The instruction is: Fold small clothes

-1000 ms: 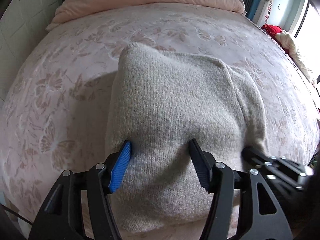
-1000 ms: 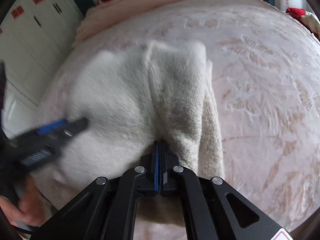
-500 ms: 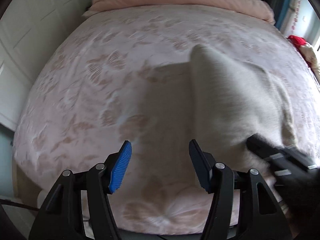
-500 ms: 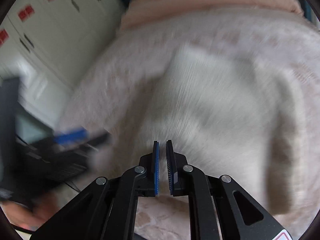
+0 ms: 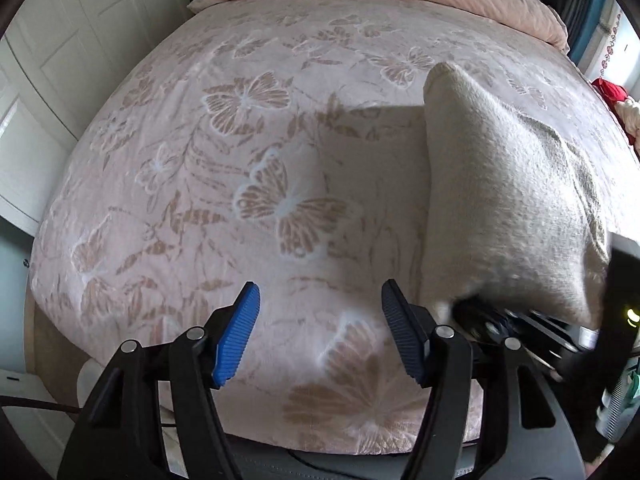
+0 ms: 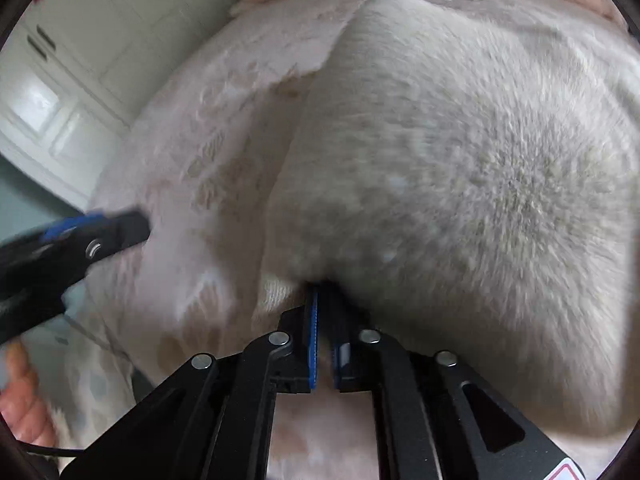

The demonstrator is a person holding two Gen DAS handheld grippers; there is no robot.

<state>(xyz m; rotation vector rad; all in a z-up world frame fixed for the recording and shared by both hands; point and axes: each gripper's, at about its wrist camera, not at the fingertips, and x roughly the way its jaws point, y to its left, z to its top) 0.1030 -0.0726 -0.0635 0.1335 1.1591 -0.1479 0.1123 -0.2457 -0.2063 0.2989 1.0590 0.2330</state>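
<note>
Folded grey knit garment (image 5: 508, 200) lying toward the near right part of the bed (image 5: 240, 128), one end reaching the bed's near edge, the far corner standing up a little off the butterfly-patterned cover. Right gripper (image 6: 323, 320) pinched tight on the garment's near edge — jaws all but together, a thin lip of knit caught between the pads, the bulk bulging out beyond the tips. Left gripper (image 5: 318, 336) empty over bare cover beside the garment, jaws at a middling spread and opening, nothing between them.

Judged soft, light and fuzzy: no stiffness at all, so likely to sag and drape from any single hold, and to unfold if lifted by one layer only. Thick enough when folded to spring back rather than keep a crease. Not fragile, not slippery — the nap and the ribbed pads should bite well, though loose fibres may snag or stretch if dragged across the plush cover.

Best taken at a folded edge or corner with all layers caught together, deep enough to hold more than fluff. Second hold probably wanted at the opposite corner of the same edge, to keep the fold square while moving or turning it.
</note>
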